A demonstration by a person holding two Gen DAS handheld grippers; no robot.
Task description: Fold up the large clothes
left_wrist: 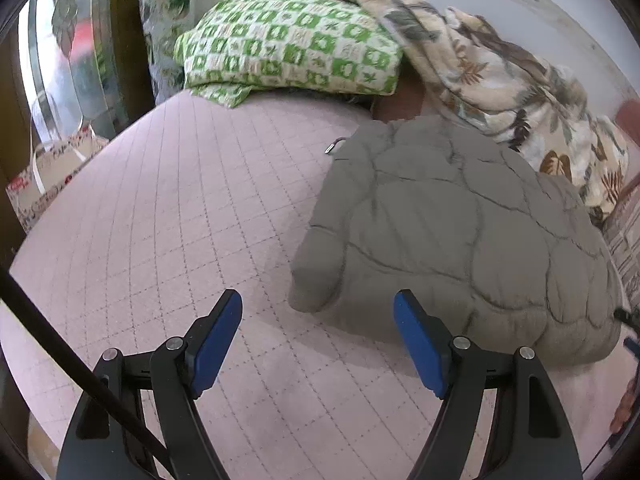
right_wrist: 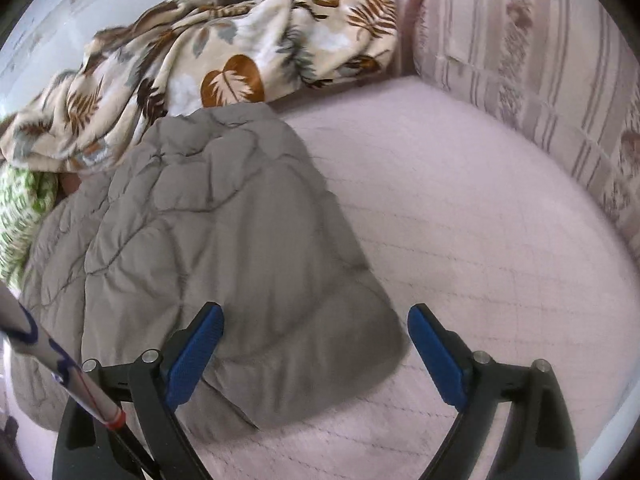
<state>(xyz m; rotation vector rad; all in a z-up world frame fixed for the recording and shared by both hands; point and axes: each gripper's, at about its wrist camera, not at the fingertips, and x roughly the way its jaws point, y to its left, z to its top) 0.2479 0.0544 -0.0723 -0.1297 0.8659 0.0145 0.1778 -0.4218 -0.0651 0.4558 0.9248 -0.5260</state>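
A grey quilted puffer jacket lies folded in a thick bundle on the pink quilted bed cover. It fills the right half of the left wrist view and the left half of the right wrist view. My left gripper is open and empty, just in front of the jacket's near left corner. My right gripper is open and empty, above the jacket's near right edge; its left finger is over the fabric.
A green-and-white checked pillow and a leaf-print blanket lie behind the jacket; the blanket also shows in the right wrist view. A striped headboard cushion borders the bed. A paper bag stands off the bed's left.
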